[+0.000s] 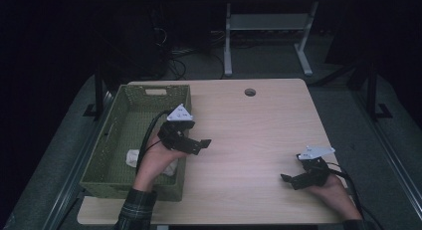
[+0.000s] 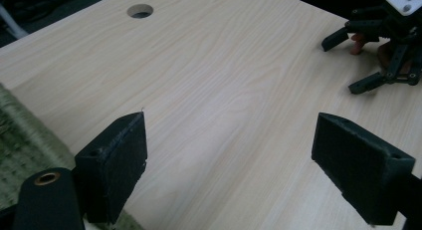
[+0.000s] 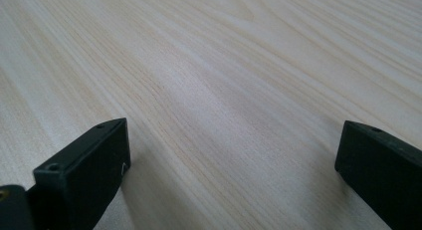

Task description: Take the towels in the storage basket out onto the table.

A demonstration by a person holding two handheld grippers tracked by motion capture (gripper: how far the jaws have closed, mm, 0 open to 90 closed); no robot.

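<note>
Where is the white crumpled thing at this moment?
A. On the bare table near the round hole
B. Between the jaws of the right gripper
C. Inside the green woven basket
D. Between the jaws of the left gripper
C. In the high view the white crumpled thing lies on the floor of the green woven basket, partly behind the person's left hand; the left gripper and the right gripper both stand open and hold nothing.

Left gripper raised, jaws wide apart, forearm in plaid sleeve. Right gripper low, jaws wide apart, pointing left.
</note>
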